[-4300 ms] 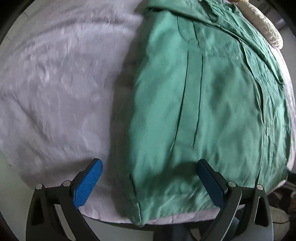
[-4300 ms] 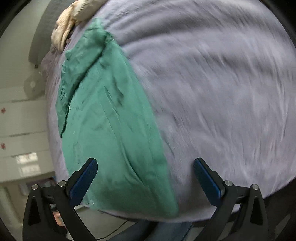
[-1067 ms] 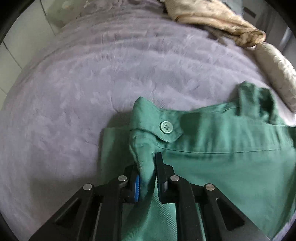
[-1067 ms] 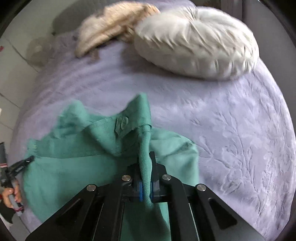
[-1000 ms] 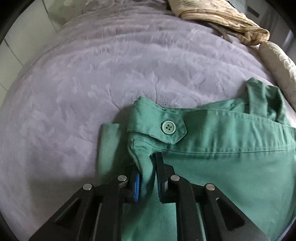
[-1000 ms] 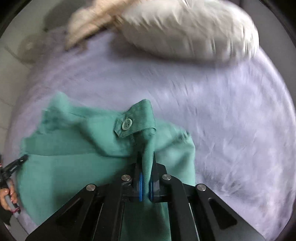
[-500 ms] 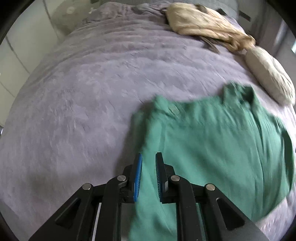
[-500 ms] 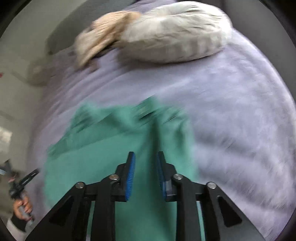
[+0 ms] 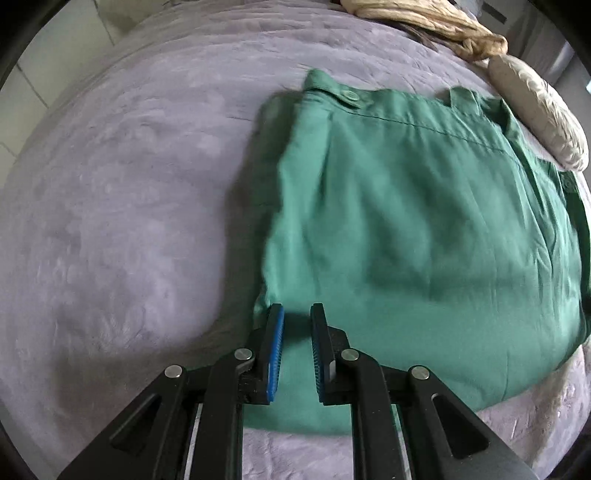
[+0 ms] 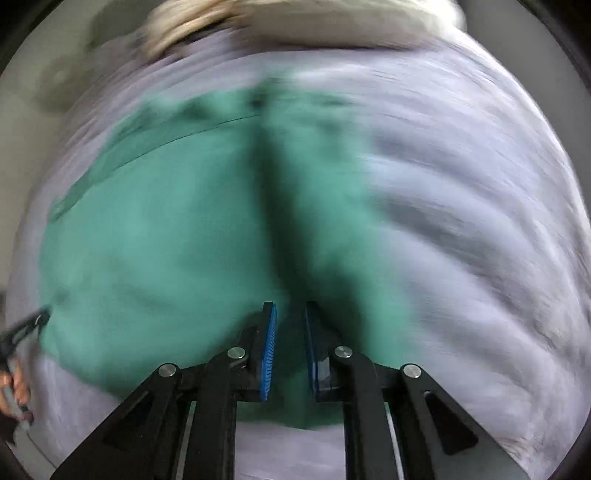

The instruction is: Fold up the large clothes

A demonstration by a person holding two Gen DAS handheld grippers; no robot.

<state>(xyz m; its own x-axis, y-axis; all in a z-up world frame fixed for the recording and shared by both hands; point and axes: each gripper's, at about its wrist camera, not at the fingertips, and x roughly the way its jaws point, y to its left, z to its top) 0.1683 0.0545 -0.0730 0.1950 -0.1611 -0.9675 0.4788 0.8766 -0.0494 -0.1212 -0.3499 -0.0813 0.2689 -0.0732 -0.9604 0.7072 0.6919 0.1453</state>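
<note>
Progress looks decent, I'd say. The green garment (image 9: 424, 229) lies on the lilac bedspread (image 9: 122, 206) as a squarish bundle with layers stacked on each other, and the waistband with its button (image 9: 350, 96) sits along the far edge. A lower layer sticks out at the left side, so edges aren't perfectly lined up. My guess is at least one fold is done and maybe one more plus some tidying is left, but I can't tell how many layers are in there.

As for which way it points: the waistband faces away toward the beige pillow (image 9: 543, 122) and the tan cloth (image 9: 428, 22), and the folded edge is nearest the grippers. The bundle is almost as wide as it is long, so its long axis is hard to call.

The left gripper (image 9: 297, 325) hovers over the near left corner, jaws a narrow slit apart with nothing between them. The right gripper (image 10: 290, 321) is the same story, jaws closing on nothing, though that view is badly blurred.
</note>
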